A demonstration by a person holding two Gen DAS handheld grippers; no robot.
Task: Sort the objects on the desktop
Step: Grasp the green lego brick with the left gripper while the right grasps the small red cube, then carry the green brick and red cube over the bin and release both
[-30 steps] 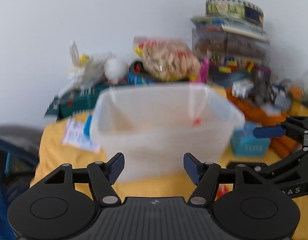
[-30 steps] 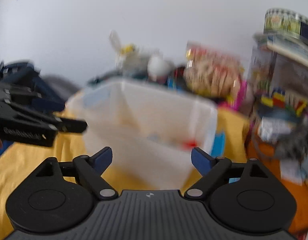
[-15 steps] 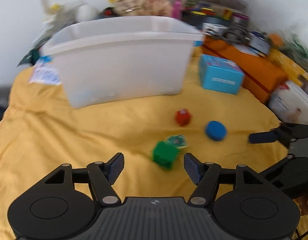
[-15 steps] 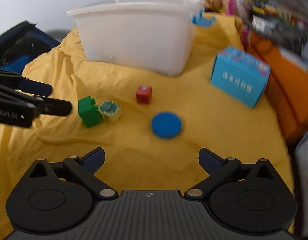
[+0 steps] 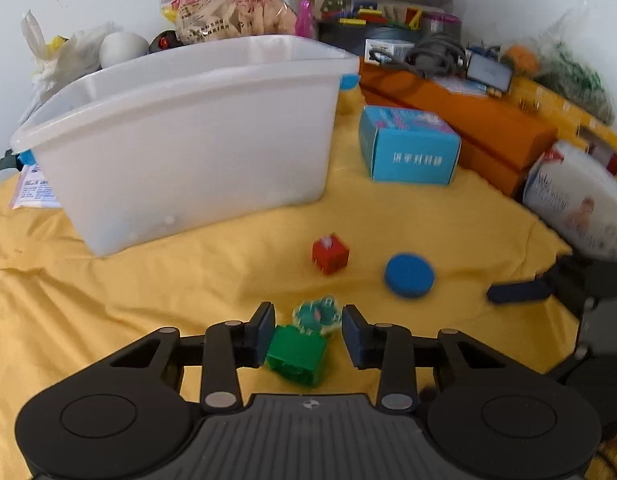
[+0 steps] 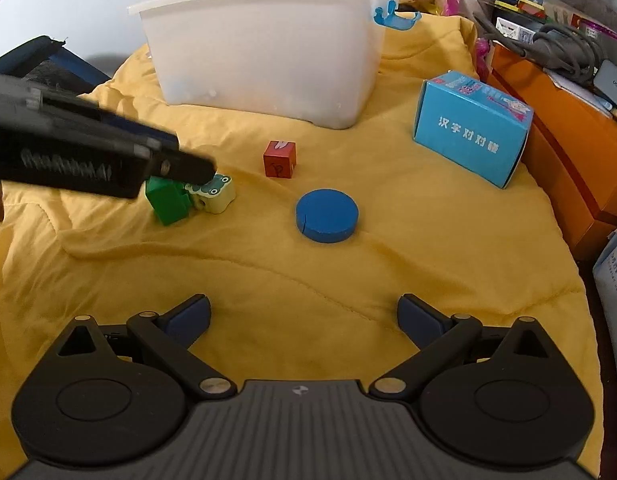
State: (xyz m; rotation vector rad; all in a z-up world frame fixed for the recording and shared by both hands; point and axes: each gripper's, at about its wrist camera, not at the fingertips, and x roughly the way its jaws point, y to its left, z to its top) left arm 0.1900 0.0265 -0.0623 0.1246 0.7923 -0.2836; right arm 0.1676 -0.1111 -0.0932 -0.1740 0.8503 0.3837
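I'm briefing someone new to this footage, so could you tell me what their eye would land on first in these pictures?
Probably the big white plastic bin standing at the back of the bright yellow cloth. Next, the left gripper, open, with the green block between its fingers and a small crocodile-print block touching that block. A red cube and a blue disc lie apart in the middle, ahead of the open right gripper.

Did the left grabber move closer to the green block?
Yes. The left gripper has dropped toward the yellow cloth, and the green block now sits between its open fingers.
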